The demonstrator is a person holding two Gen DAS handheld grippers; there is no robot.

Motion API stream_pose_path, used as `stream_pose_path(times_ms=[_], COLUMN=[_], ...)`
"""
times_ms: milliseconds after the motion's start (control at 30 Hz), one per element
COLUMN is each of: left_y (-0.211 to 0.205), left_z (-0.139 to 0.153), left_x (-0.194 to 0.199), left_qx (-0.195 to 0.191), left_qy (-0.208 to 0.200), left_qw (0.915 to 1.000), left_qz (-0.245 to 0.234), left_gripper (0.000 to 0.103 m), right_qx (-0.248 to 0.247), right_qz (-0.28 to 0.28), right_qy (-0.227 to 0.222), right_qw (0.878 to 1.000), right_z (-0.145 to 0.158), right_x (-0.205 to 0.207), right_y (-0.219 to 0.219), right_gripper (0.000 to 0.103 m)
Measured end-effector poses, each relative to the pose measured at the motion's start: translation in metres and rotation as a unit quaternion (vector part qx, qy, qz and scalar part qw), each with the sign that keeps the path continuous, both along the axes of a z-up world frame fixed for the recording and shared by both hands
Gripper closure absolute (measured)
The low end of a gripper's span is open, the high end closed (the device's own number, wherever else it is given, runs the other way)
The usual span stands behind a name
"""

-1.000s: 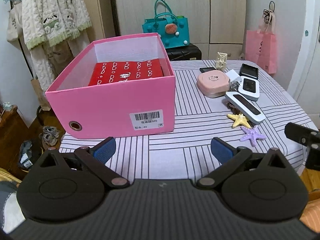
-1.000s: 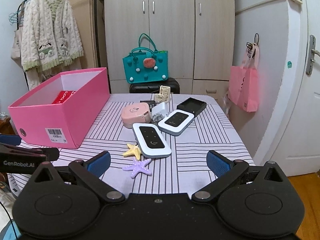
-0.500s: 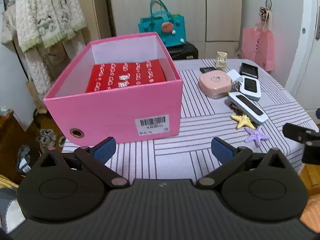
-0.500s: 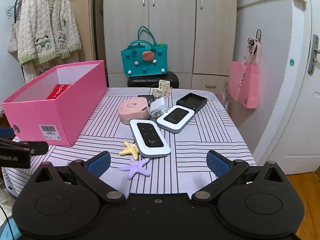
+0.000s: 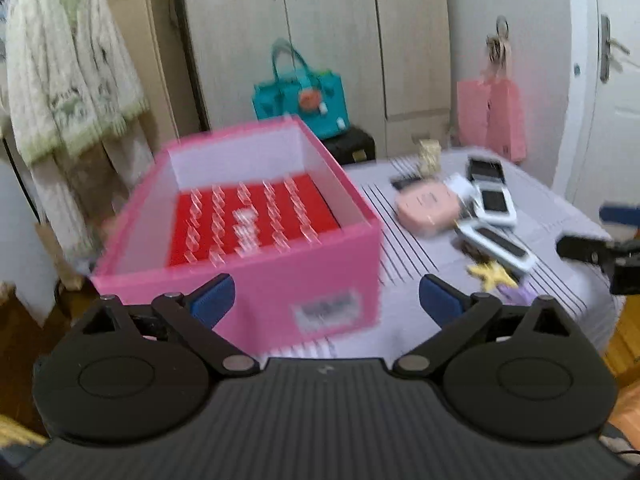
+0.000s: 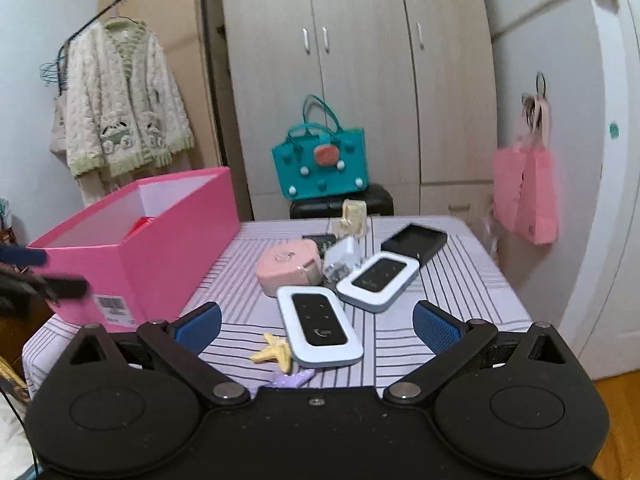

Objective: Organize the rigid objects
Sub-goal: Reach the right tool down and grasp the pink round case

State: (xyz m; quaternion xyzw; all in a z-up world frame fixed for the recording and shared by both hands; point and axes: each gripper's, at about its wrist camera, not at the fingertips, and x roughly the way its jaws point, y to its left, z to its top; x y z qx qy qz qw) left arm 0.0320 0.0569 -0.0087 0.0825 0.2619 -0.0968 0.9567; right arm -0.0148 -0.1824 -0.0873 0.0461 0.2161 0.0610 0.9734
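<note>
Sitting on the striped table point(image 6: 460, 280), my pink box point(image 6: 160, 256) holds a red box point(image 5: 248, 216) inside. To its right, near my right gripper point(image 6: 316, 324), lie two white devices point(image 6: 320, 330), a pink case point(image 6: 288, 266) and a yellow starfish point(image 6: 274, 354). I hold both my grippers, left point(image 5: 326, 300) too, spread wide and empty.
</note>
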Motion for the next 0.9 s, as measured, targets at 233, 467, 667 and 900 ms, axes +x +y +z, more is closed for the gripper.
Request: stream_pose_path(times_ms=[233,467,667,900], left_y=[0.039,0.069,0.088,0.102], left_z=[0.026,0.036,0.037,0.020], left_x=[0.037,0.095,0.141,0.184], left_qx=[0.029,0.079,0.088,0.140], left_qy=[-0.003,0.059,0.119,0.155], left_qw=[0.9989,0.9930,0.9861,0.9729], left_qz=[0.038,0.065,0.075,0.099], left_gripper=[0.003,0.004,0.009,0.009], right_qx=[0.048,0.029,0.005,-0.098], right_qz=[0.019,0.049,0.094,0.154], right_qy=[0.086,0.155,0.158,0.115], right_qw=[0.995,0.986,0.983,0.976], right_z=[-0.013,-0.019,0.000,0.006], right_x=[0.047,0.087,0.115,0.147], right_y=[-0.011,-0.012,-0.005,0.039], right_gripper=[0.012,0.027,0.029,0.027])
